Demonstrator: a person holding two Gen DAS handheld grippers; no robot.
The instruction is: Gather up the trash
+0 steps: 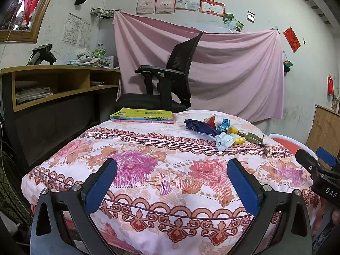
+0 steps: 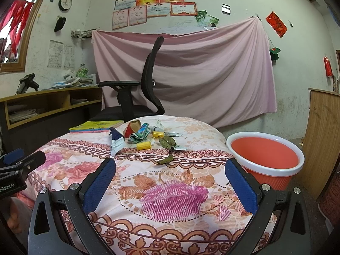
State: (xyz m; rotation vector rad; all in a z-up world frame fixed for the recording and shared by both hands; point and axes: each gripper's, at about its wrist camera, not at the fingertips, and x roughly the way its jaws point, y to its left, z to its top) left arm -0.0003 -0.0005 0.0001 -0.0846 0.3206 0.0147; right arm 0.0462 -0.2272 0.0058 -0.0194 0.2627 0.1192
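Lying in one loose cluster toward the far side of the bench, the trash counts out as two yellow cylinders, one crumpled blue wrapper, one red piece, one clear-and-white packet, one small blue-green carton and a dry leafy twig; smaller scraps among them I cannot tell apart. Three books are stacked just beside the cluster at the far left edge. One orange bin with a white rim stands off the bench's right edge, near the twig. Between the trash and me the flowered cloth runs bare to the near edge. My left gripper is spread wide and holds nothing; my right gripper is likewise spread wide with nothing in it. Both hover at the near edge, well apart from the trash. One black office chair stands behind the bench.
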